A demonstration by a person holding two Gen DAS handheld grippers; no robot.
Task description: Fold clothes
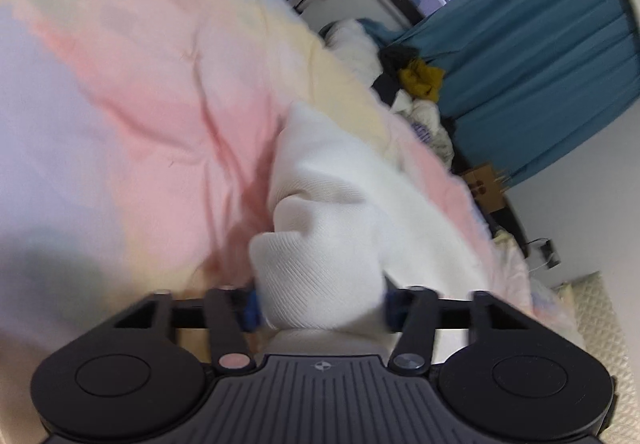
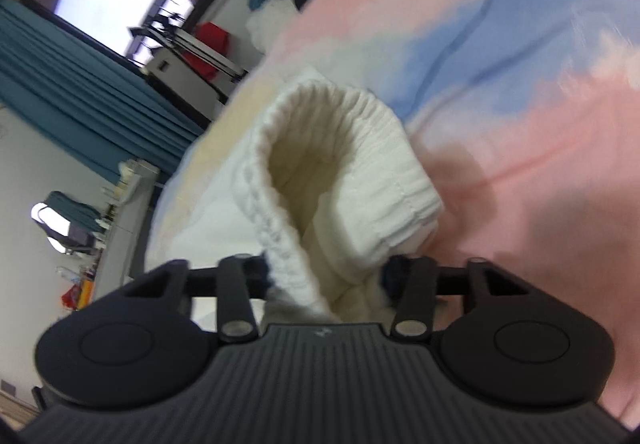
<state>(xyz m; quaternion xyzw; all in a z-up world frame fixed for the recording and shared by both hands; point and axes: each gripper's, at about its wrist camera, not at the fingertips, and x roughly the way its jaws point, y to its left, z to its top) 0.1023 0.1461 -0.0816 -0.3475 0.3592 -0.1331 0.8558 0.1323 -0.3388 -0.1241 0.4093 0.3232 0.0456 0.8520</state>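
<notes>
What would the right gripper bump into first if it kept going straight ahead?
Probably the white knitted garment itself: the right gripper already pinches its ribbed edge, and the fabric bulges straight ahead. Beyond lies the pink and blue bedspread.

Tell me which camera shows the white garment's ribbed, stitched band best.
The right wrist view. There the white garment's ribbed band curls open ahead of the right gripper, ridges and stitching plain. The left wrist view shows only the garment's smoother knit bunched in the left gripper on the pastel bedspread; no band visible.

White ribbed knit garment [image 1: 320, 204] on pink/blue/yellow pastel bedspread [image 1: 140, 104]. Curtains [image 1: 540, 56] teal. Clothes pile [image 1: 420, 80] w/ mustard & black bits.
</notes>
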